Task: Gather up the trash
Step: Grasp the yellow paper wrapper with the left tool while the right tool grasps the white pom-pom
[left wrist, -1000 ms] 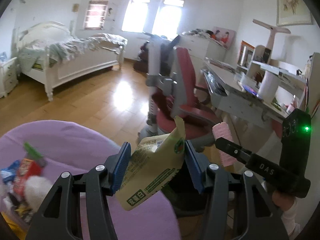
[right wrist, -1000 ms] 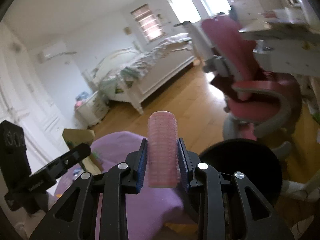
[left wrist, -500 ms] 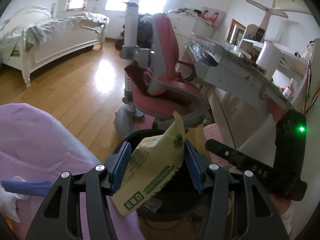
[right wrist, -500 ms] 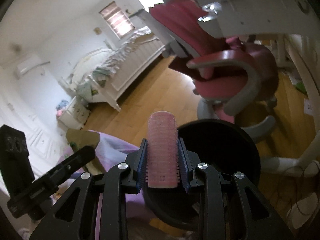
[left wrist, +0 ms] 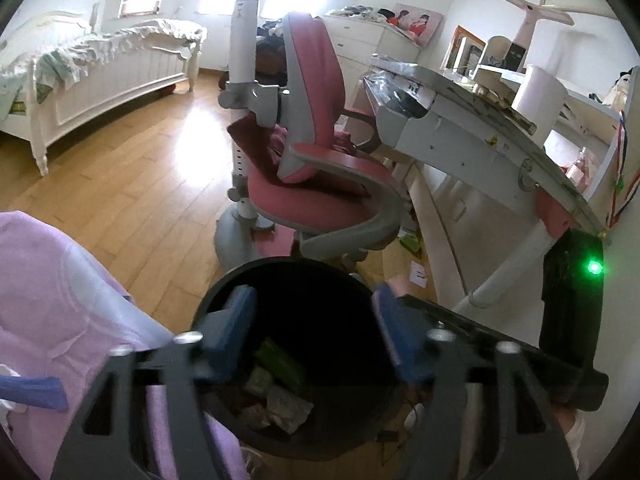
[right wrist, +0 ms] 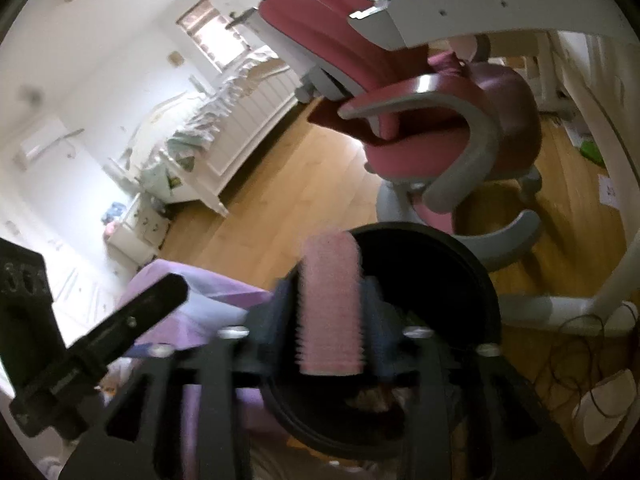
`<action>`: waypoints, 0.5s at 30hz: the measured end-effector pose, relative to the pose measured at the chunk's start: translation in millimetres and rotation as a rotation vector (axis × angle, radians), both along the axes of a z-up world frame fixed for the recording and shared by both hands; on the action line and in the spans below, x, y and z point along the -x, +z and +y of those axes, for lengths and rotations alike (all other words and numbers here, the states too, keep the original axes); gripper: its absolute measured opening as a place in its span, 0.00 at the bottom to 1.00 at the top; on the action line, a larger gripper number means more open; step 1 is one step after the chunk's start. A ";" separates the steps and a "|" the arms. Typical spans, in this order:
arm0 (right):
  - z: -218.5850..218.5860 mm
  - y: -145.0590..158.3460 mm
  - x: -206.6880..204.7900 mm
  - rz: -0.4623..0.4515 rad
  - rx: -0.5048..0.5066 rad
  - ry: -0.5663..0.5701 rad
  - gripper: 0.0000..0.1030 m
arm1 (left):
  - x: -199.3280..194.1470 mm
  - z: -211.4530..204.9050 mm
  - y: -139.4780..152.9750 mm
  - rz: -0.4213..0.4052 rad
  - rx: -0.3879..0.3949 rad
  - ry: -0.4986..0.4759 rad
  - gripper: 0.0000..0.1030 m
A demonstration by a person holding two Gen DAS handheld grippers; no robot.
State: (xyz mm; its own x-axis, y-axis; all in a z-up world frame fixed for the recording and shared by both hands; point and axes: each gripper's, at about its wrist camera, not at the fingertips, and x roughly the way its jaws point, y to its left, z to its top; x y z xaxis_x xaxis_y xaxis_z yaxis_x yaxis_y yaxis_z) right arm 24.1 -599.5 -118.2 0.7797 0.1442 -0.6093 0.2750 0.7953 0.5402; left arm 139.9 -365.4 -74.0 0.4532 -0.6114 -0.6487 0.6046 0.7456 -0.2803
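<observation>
Left claw point(left wrist: 314, 336): spread, nothing between, above round black plastic bin point(left wrist: 224, 292).
Right claw point(right wrist: 330, 308): pinching pink bristly cylindrical hair roller point(right wrist: 330, 304) over bin's rim.

Sunlit wood floor point(left wrist: 120, 184), white bed point(left wrist: 100, 68), pink chair point(left wrist: 316, 148).

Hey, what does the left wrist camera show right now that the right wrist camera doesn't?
Only the left wrist view shows the left gripper open and empty, with wrappers lying at the bottom of the black bin, plus the cluttered desk top. Only the right wrist view shows the right gripper shut on a pink hair roller, and a white nightstand. Both show the bin, the pink chair, the bed and the purple cloth.
</observation>
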 end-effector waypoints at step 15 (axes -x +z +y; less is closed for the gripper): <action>92.1 33.6 -19.5 -0.068 0.081 0.219 0.82 | 38.8 156.6 44.2 -0.140 -0.030 0.336 0.95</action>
State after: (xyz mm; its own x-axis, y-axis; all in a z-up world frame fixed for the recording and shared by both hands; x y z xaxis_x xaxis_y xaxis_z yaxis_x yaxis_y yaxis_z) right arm 43.6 -507.4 -84.6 0.7748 0.2670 -0.5731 0.0564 0.8736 0.4834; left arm 101.2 -208.8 -29.7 0.7110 -0.3950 -0.5817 0.3557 0.9157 -0.1870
